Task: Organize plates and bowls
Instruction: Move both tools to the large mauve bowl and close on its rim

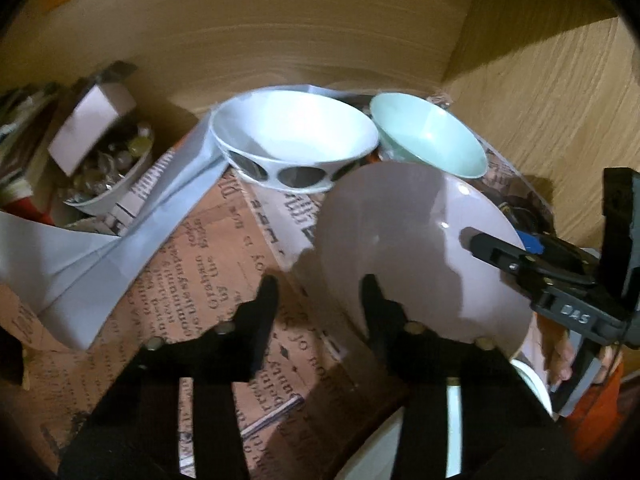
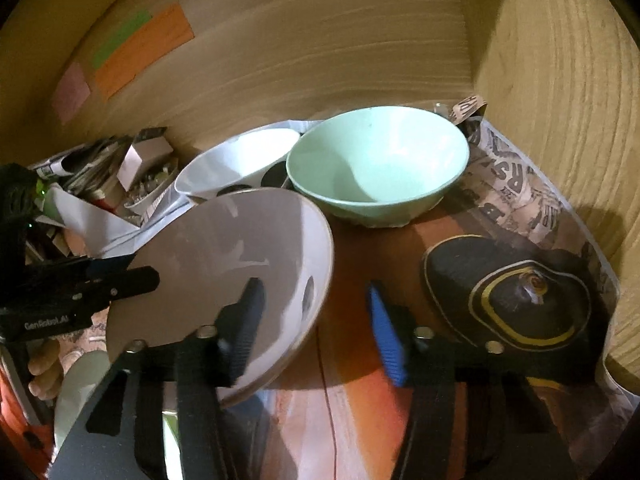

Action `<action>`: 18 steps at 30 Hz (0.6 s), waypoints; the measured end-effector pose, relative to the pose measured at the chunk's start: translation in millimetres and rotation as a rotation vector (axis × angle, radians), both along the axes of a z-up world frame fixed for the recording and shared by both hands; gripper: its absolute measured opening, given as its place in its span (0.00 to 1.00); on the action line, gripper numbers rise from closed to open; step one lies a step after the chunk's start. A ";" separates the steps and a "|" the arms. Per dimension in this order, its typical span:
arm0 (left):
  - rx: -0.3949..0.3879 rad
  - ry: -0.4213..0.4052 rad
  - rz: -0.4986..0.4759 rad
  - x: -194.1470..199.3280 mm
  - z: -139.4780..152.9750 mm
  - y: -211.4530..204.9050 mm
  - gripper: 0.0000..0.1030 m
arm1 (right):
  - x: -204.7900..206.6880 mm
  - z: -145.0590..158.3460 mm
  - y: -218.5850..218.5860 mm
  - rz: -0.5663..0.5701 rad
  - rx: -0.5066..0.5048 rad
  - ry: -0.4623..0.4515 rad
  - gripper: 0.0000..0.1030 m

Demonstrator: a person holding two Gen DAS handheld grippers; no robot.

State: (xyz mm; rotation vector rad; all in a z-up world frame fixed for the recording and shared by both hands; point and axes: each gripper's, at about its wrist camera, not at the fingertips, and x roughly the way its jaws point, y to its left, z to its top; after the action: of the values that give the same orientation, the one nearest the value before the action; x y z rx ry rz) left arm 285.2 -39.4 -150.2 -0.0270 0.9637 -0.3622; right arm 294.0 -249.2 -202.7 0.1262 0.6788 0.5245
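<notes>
The left gripper (image 1: 320,292) has its jaws part open astride the near left rim of the grey bowl (image 1: 420,248). One finger is over the bowl's inside and the other is outside, over the newsprint (image 1: 208,264). A gap shows between the outer finger and the rim, so no pinch is visible.

The right gripper (image 2: 316,312) stands the same way on the opposite rim. Its left finger is inside the bowl and its blue-padded finger (image 2: 386,340) is outside, with bare surface showing between pad and rim. Its jaws are also part open and not clamped.

The grey bowl tilts with its hollow facing both cameras and lies between the two grippers. Beneath its near edge is a pale rim (image 2: 76,392) that is too hidden to name.

Just beyond the jaws sit a white bowl (image 1: 296,140) with dark ovals and, touching it on the right, a green bowl (image 2: 376,168).

Only the left view shows the small dish of beads (image 1: 108,172) clearly, far left of the jaws. It also shows the fingers of a hand (image 1: 560,360) on the right gripper.

Only the right view shows coloured paper strips (image 2: 144,52) on the back wall. It also shows a black, gold-lined shape (image 2: 508,292) right of the jaws; whether this is an object or a print, I cannot tell.
</notes>
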 end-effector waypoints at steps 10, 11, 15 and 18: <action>0.023 -0.034 -0.058 -4.7 -0.1 -13.4 0.25 | 0.3 0.4 8.3 0.014 -0.004 0.002 0.24; 0.034 -0.039 -0.057 -5.3 -0.3 -14.6 0.25 | -0.1 0.8 8.3 0.012 -0.002 0.001 0.24; 0.041 -0.042 -0.049 -6.1 0.1 -14.5 0.24 | -2.6 4.4 6.4 0.010 0.012 -0.008 0.24; 0.051 -0.069 -0.043 -10.6 3.1 -15.5 0.24 | -7.0 9.7 6.5 0.006 0.004 -0.036 0.24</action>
State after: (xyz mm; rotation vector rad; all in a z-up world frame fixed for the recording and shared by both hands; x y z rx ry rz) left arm 274.6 -54.9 -147.2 0.0529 0.9057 -0.3759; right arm 286.9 -242.8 -192.9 0.1186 0.6435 0.5324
